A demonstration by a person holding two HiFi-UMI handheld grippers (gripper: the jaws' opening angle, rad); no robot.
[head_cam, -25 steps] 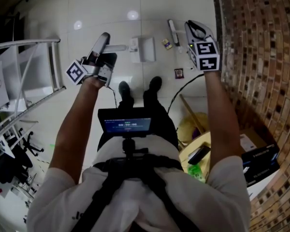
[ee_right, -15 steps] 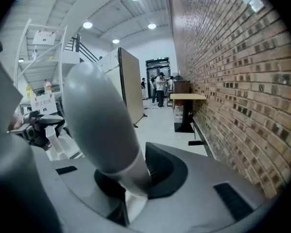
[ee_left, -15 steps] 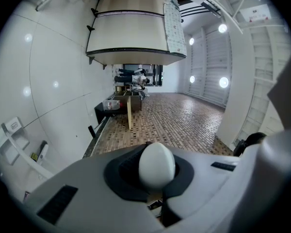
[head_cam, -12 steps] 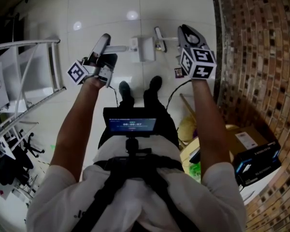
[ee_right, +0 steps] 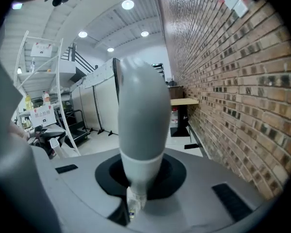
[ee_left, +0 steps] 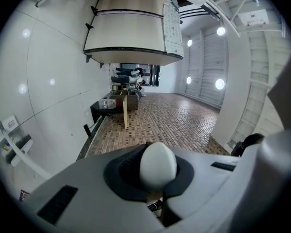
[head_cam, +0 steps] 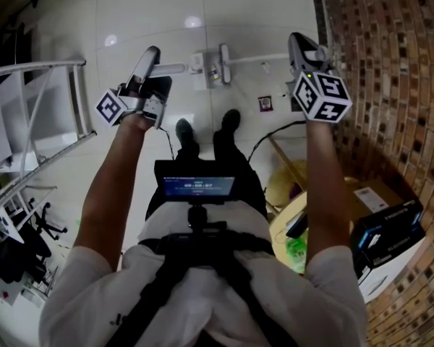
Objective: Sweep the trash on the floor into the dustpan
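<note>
The left gripper [head_cam: 148, 60] has its jaws together on the rounded end of the white dustpan handle [head_cam: 172, 69], which runs rightward along the floor [head_cam: 130, 20] to the dustpan [head_cam: 202, 69]; the pan's right side, judged to be its mouth, faces the brush head [head_cam: 224, 63] just beside it; the head's long axis points away from the person, across its handle; right of the head a tiny speck [head_cam: 265, 67] lies under the grey brush handle [head_cam: 264, 56], and a dark card-like scrap [head_cam: 266, 104] lies nearer the feet, well apart from the pan; the right gripper [head_cam: 300, 45], jaws clamped on that handle, is the nearer hand; the head likely needs to get right of the scrap before sweeping left.
</note>
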